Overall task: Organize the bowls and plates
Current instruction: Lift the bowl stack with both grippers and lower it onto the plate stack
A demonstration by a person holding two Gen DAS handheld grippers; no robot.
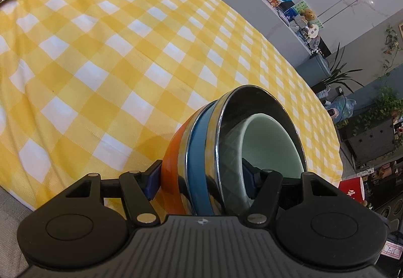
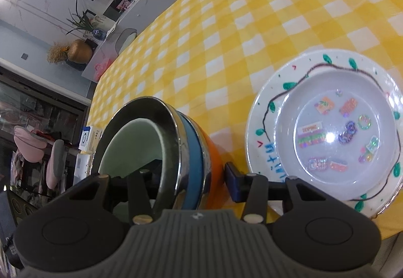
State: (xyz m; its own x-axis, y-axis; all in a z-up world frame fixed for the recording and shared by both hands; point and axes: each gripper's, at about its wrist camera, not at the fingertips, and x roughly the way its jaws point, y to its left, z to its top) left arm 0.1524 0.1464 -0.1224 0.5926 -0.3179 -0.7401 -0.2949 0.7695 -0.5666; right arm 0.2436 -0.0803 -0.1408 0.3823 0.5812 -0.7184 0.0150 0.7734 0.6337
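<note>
You hold a nested stack of bowls (image 1: 226, 152) tilted above the yellow checked tablecloth (image 1: 100, 64). Your left gripper (image 1: 201, 177) and right gripper (image 2: 186, 177) each pinch its walls, one finger inside. Just right sits a decorated plate (image 2: 262, 111).

Both cameras sit very near the bowls (image 1: 234, 147), looking down from opposite sides; both see them.

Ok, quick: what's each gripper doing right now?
Left gripper: closed on the nested bowl stack.
Right gripper: closed on the same stack.
</note>
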